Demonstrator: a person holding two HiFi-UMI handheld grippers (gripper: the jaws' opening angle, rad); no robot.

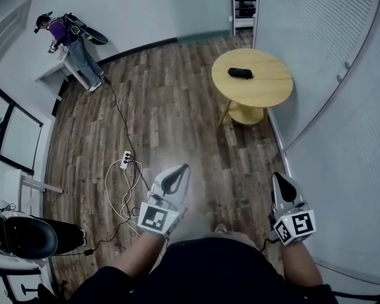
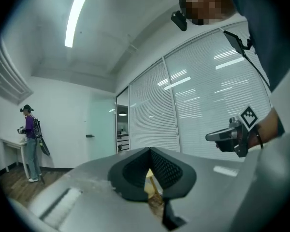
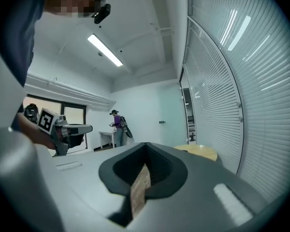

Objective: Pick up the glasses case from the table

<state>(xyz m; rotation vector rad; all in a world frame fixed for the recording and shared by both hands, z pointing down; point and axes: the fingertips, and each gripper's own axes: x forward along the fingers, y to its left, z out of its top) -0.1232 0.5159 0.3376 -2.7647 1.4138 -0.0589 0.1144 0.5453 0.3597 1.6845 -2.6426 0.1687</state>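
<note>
Brown wood-plank floor (image 1: 177, 106) bearing a white power strip (image 1: 126, 159), with thin white and black cables (image 1: 117, 198) looped beside it. Person in a purple top (image 1: 69, 40) standing at a white desk (image 1: 54, 71) by the far wall. Black padded office chair (image 1: 25, 236) at lower left; white slatted blinds (image 1: 342, 75) along the curved wall.

Right hand-held gripper (image 3: 145, 149) jaws together, empty; round table (image 3: 200, 152) ahead right.
</note>
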